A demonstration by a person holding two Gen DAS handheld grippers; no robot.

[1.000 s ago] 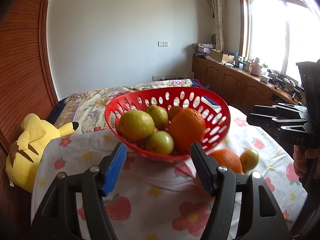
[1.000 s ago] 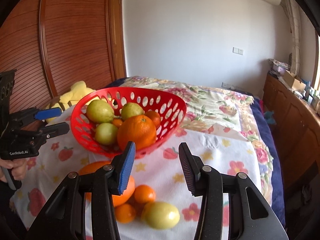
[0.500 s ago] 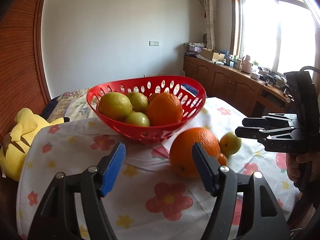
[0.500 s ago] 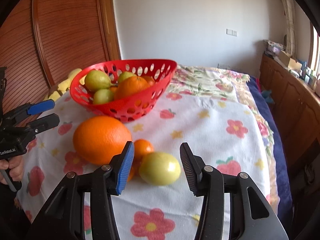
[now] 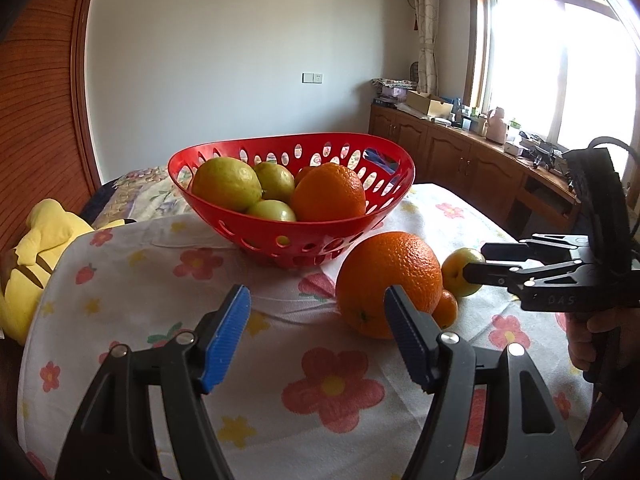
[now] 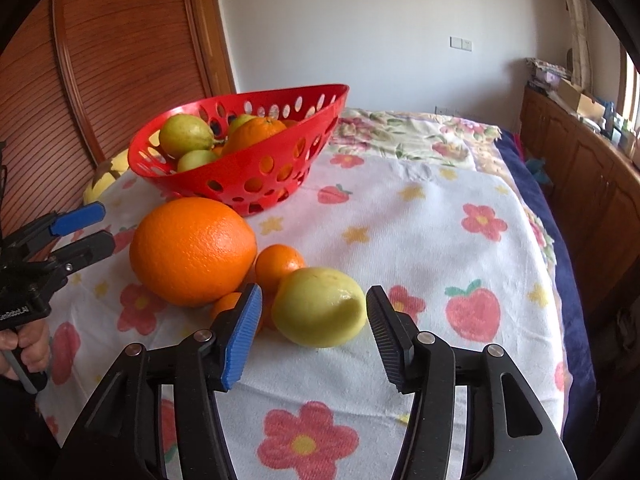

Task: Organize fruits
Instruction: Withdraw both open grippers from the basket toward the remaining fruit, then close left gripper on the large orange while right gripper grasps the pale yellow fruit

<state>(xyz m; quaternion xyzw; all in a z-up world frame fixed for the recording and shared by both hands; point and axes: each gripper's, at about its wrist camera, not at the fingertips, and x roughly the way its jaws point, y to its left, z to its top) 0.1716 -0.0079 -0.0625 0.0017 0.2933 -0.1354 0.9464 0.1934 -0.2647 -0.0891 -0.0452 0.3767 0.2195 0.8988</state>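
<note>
Glossy red plastic basket [image 5: 224, 216], perforated. Dimpled, faintly shiny peel on big orange [image 6: 192, 250]. Soft matt printed cloth [image 6: 420, 240] (slightly wrinkled). Ribbed blue pads [image 6: 242, 336]. Grooved wood panelling [image 6: 120, 60].

Flowered cloth-covered table [image 6: 440, 240] with red basket [image 6: 256, 176], big orange [image 6: 192, 252], small oranges [image 6: 278, 264], yellow-green fruit [image 6: 320, 308].

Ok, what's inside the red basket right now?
The red basket holds three yellow-green fruits, a large orange and a sliver of another orange fruit behind it. Anything beneath them is covered.
</note>
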